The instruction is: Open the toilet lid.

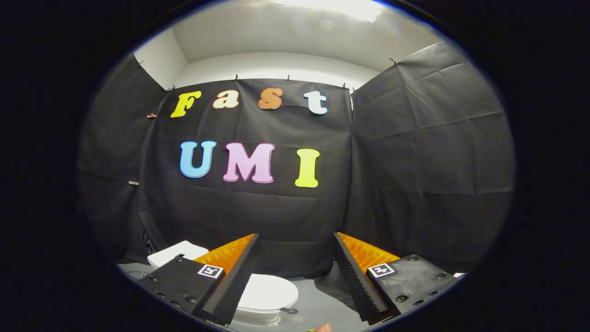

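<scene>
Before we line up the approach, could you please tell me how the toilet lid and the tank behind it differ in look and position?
The toilet lid is rounded and lies flat and closed, while the tank is boxy and stands higher. The lid sits just beyond the open tongs, partly hidden by the left finger; the tank is farther back, against the black cloth wall. Both are white, and the tongs touch neither.
</scene>
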A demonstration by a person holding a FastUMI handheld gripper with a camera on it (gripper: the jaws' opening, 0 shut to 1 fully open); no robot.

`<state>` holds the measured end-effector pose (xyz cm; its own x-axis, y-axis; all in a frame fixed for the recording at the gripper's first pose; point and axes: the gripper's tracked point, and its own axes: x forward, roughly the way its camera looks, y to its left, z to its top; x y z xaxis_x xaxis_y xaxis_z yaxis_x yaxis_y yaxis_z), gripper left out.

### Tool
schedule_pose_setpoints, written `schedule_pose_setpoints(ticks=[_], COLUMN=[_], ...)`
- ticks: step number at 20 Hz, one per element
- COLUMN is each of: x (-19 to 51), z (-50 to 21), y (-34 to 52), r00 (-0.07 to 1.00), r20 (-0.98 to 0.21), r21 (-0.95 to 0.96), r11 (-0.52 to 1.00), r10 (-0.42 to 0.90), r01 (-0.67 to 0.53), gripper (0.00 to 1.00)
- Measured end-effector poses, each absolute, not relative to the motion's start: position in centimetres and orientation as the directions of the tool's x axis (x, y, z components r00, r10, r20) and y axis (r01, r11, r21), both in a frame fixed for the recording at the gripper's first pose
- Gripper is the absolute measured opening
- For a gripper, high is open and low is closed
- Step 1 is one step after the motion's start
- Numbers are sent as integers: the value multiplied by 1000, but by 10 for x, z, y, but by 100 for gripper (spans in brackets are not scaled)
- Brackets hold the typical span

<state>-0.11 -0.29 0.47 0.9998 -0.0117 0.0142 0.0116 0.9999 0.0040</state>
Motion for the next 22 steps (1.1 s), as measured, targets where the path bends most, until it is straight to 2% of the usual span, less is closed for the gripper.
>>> schedule_pose_setpoints(ticks=[9,13,22], x=[10,16,46], z=[-12,-17,-88], y=[6,11,26], r00=[999,995,990], r20=[38,87,77], r21=[8,-6,-51], r11=[1000,999,992], r10=[24,45,116], r01=[-24,-45,-113], gripper=[98,98,98])
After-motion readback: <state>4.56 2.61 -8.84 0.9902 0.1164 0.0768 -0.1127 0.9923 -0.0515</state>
